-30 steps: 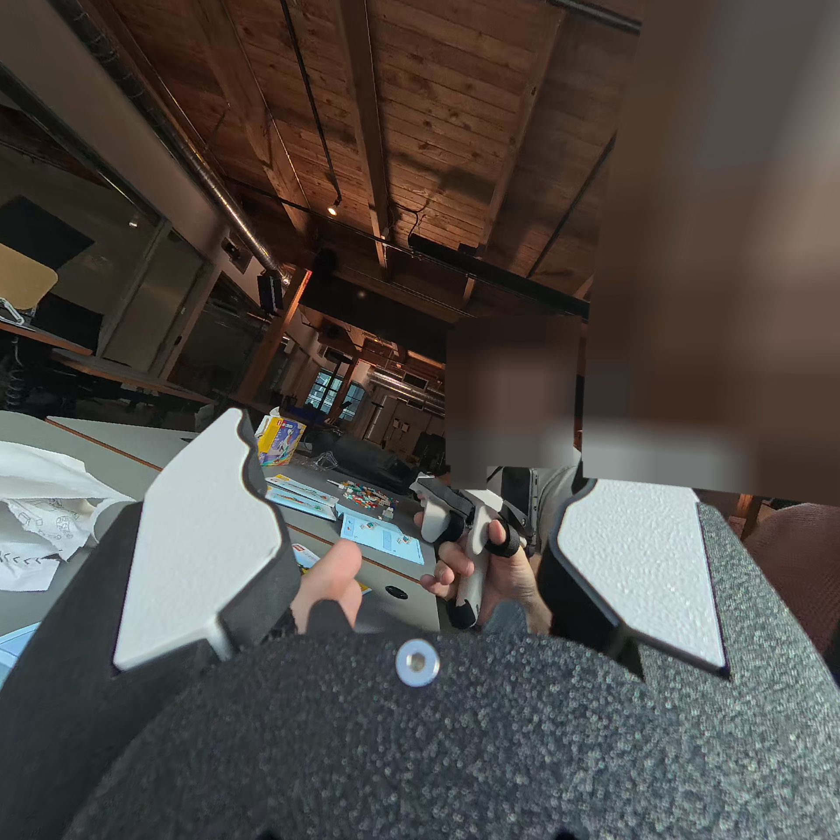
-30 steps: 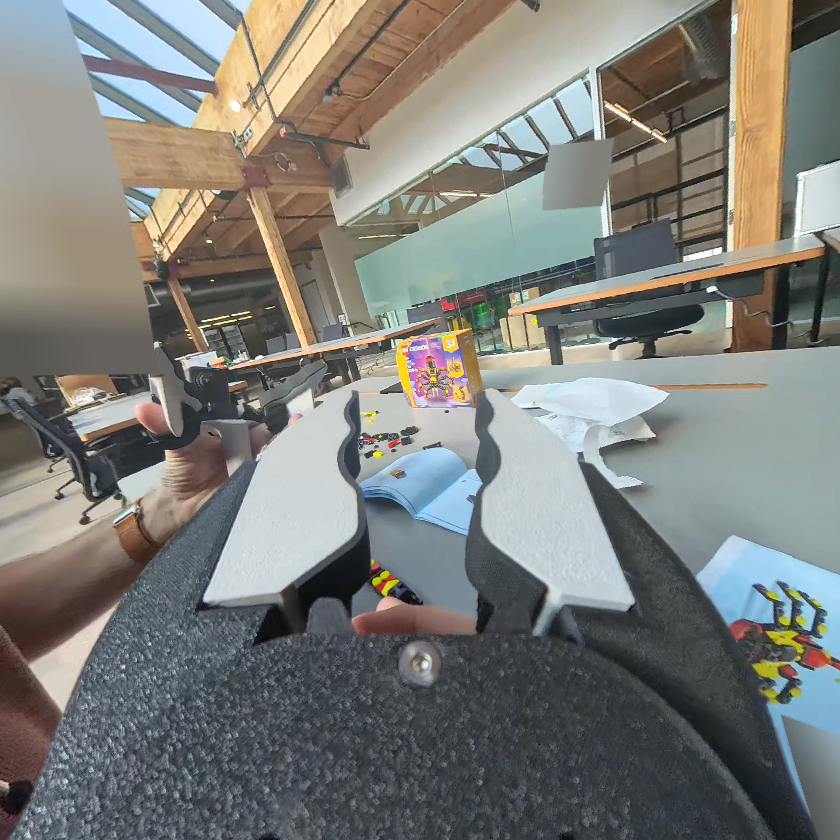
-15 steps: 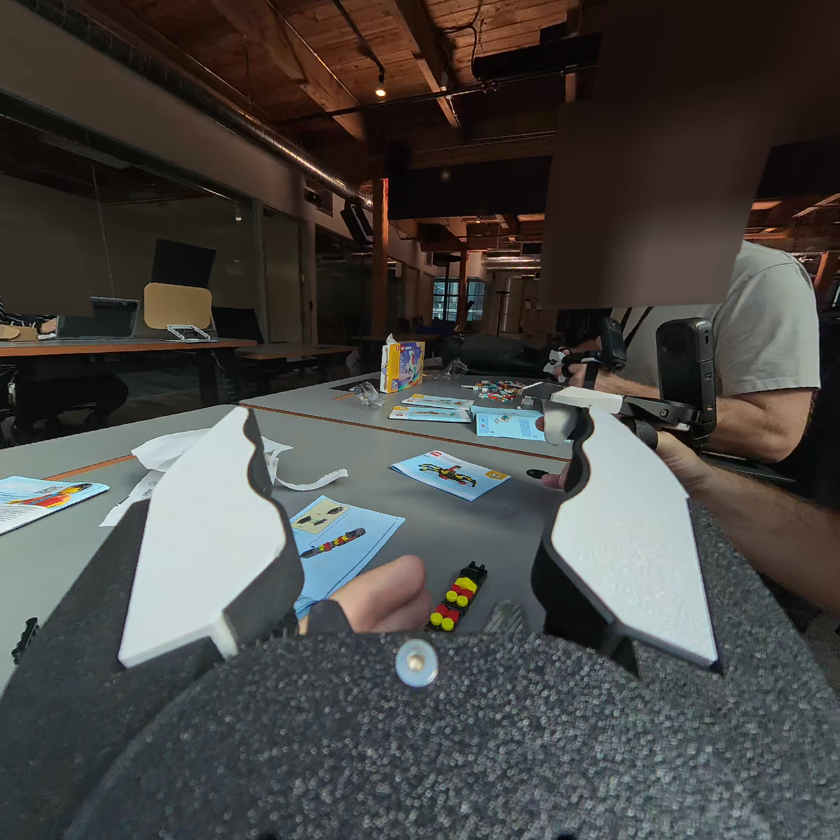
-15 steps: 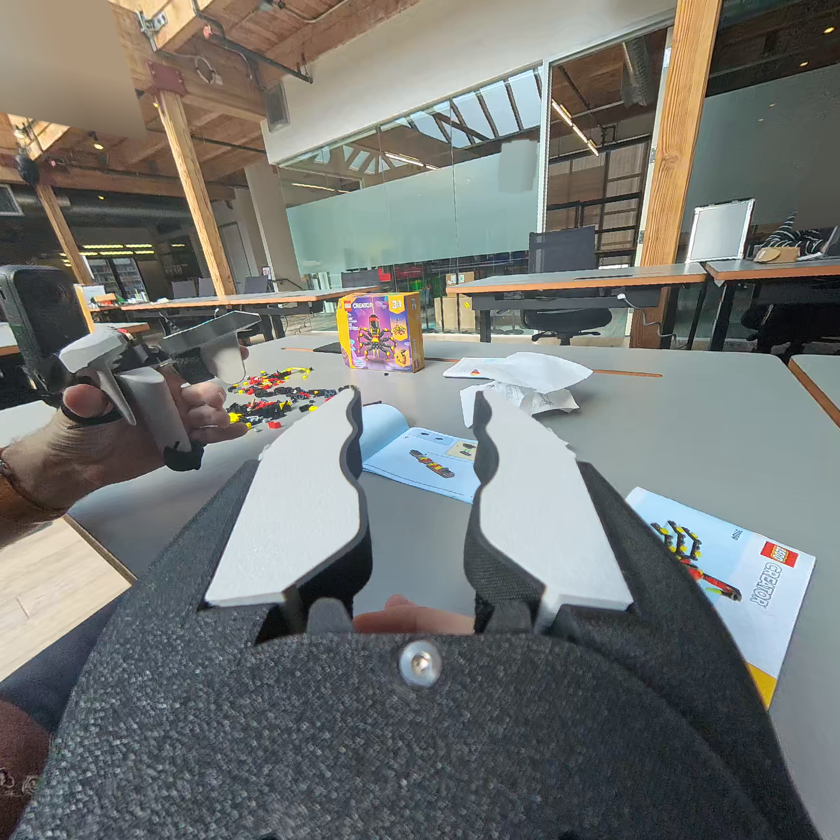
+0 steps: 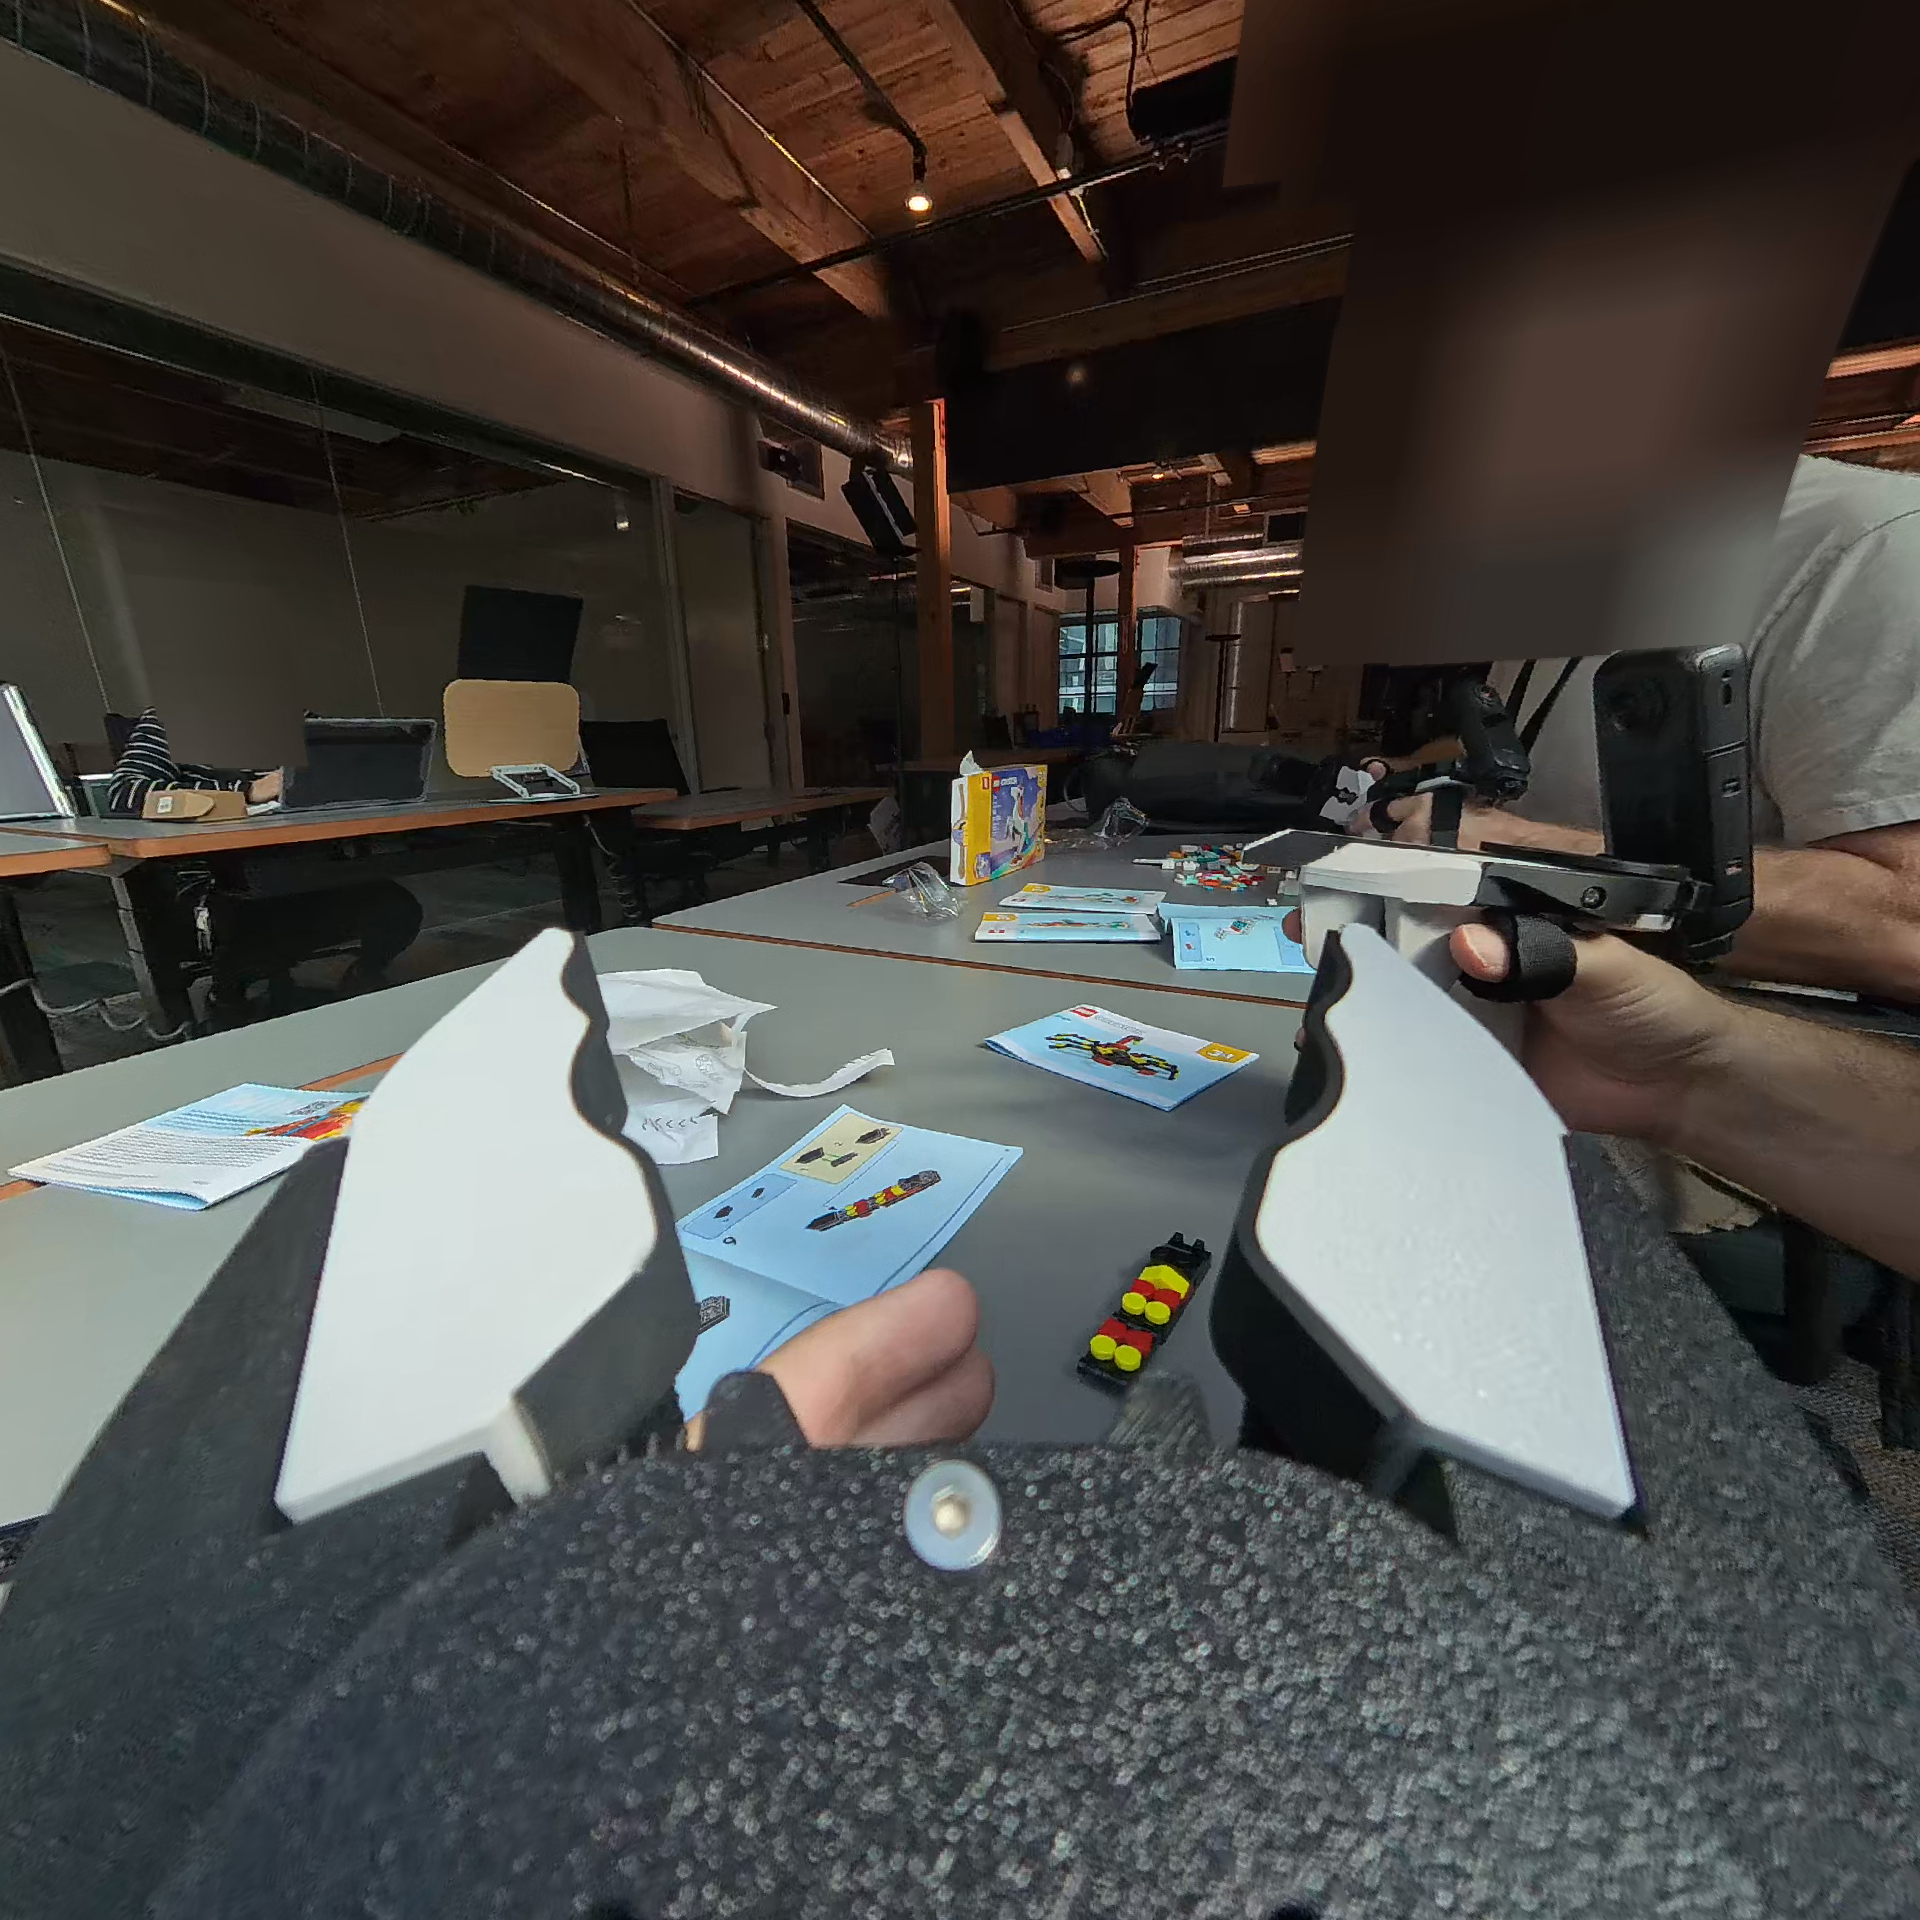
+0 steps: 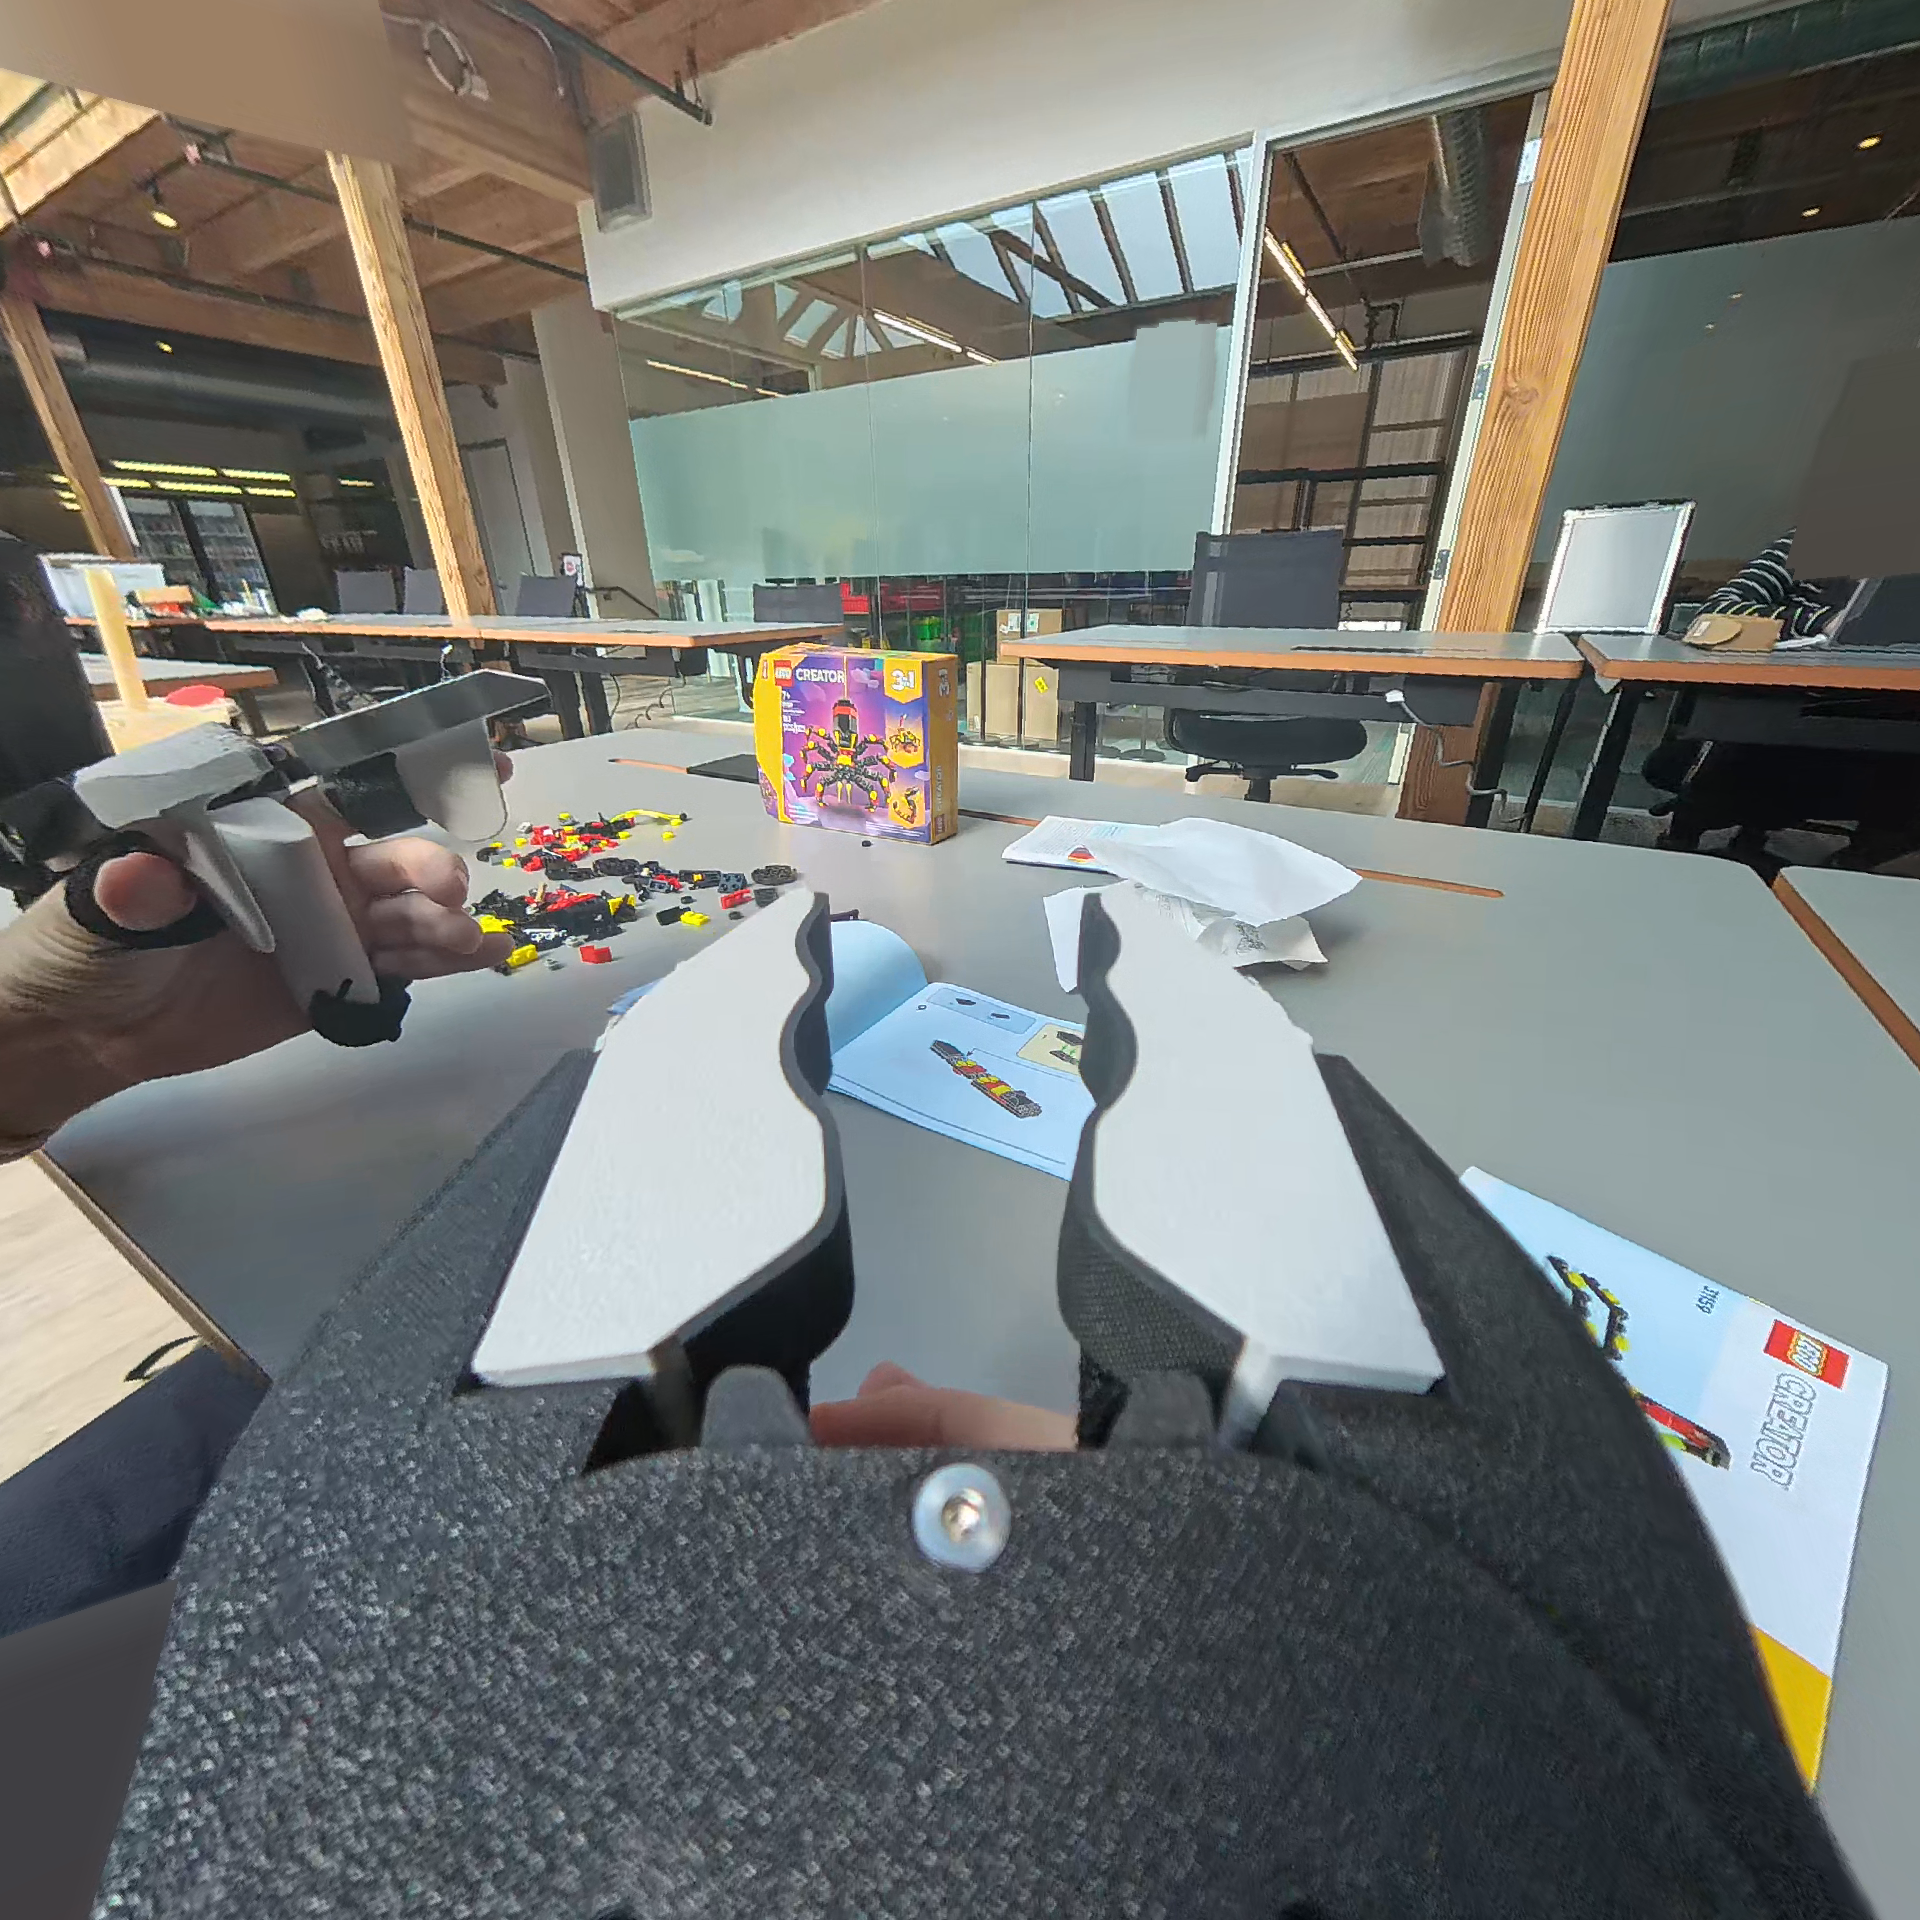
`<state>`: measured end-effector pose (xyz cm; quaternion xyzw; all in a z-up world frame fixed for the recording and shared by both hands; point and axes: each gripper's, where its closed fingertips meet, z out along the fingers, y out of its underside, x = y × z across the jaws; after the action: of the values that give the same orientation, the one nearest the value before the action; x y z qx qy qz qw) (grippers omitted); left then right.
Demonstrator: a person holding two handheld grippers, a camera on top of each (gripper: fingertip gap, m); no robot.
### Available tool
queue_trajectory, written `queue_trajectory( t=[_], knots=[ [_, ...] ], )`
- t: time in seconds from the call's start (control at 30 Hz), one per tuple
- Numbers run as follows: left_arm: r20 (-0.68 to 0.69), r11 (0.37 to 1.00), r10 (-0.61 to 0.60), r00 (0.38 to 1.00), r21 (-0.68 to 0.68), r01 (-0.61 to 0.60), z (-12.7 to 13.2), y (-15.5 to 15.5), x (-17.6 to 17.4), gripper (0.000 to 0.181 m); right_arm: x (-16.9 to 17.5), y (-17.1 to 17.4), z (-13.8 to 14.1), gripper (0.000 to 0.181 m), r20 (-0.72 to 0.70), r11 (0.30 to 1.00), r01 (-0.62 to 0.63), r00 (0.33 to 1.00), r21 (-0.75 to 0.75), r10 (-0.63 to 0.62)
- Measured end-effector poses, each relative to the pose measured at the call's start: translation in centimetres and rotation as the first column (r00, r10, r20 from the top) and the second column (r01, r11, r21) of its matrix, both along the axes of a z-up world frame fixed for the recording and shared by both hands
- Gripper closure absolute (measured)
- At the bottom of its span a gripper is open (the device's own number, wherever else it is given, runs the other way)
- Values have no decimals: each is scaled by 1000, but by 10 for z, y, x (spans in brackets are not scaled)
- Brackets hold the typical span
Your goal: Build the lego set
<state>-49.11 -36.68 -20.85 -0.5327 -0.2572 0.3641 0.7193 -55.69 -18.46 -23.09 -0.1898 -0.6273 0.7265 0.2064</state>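
The left gripper (image 5: pixel 956 1049) is hovering over the grey tabletop (image 5: pixel 1091 1164) with its jaws spread wide and nothing between them. Just ahead of its right finger, a small black strip of bricks with red and yellow studs (image 5: pixel 1143 1311) is lying flat on the tabletop, beside an open blue instruction booklet (image 5: pixel 862 1205) that is sitting between the two fingers. Beyond the booklet, crumpled white paper (image 5: pixel 675 1049) is resting ahead of the left finger.

The right gripper (image 6: pixel 951 997) is also hanging above the tabletop (image 6: pixel 1558 1039), its jaws parted by a narrower gap and holding nothing. The open booklet (image 6: pixel 966 1060) is showing through that gap. Ahead and to its left, a pile of loose black, red and yellow bricks (image 6: pixel 613 883) is lying scattered, with the colourful set box (image 6: pixel 857 743) standing upright farther ahead. A closed booklet (image 6: pixel 1714 1392) is lying near its right finger.
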Motion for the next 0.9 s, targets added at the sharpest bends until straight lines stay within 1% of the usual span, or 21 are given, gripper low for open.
queue_trajectory(
  t=[0.1, 0.2, 0.27, 0.33, 0.4, 0.47, 0.57, 0.73, 0.9],
  knots=[
    [6, 1000, -19, 1000, -3, 19, -1, -7, -4, 55, -3, -7, -4, 137, 14, 999, 24, 1000, 27, -24],
    [33, 998, -56, 998, -30, 57, -7, -13, -10, 56, -4, -17, -3, 138, 9, 999, 41, 999, 23, -42],
    [42, 994, -88, 995, -66, 90, -9, -16, -12, 56, -2, -24, -1, 139, -4, 999, 46, 999, 16, -46],
    [46, 989, -94, 995, -110, 99, -9, -20, -12, 56, -1, -31, -2, 139, -9, 999, 46, 999, 16, -46],
    [51, 986, -107, 993, -124, 113, -8, -21, -8, 56, 2, -39, -3, 139, -4, 999, 36, 999, 14, -36],
    [72, 988, -103, 992, -110, 110, -10, -23, -3, 56, 7, -46, -1, 139, -6, 1000, 20, 1000, 11, -20],
    [45, 996, -57, 997, -72, 60, -7, -29, 5, 56, 14, -52, 4, 139, -26, 1000, 7, 1000, 13, -6],
    [6, 1000, 8, 1000, -29, -8, 5, -33, 13, 57, 24, -49, 14, 139, -56, 1000, -16, 998, 22, 18],
    [-6, 1000, 0, 1000, -31, -1, 9, -24, 12, 59, 28, -30, 15, 139, -63, 1000, 14, 998, 21, -13]
  ],
)
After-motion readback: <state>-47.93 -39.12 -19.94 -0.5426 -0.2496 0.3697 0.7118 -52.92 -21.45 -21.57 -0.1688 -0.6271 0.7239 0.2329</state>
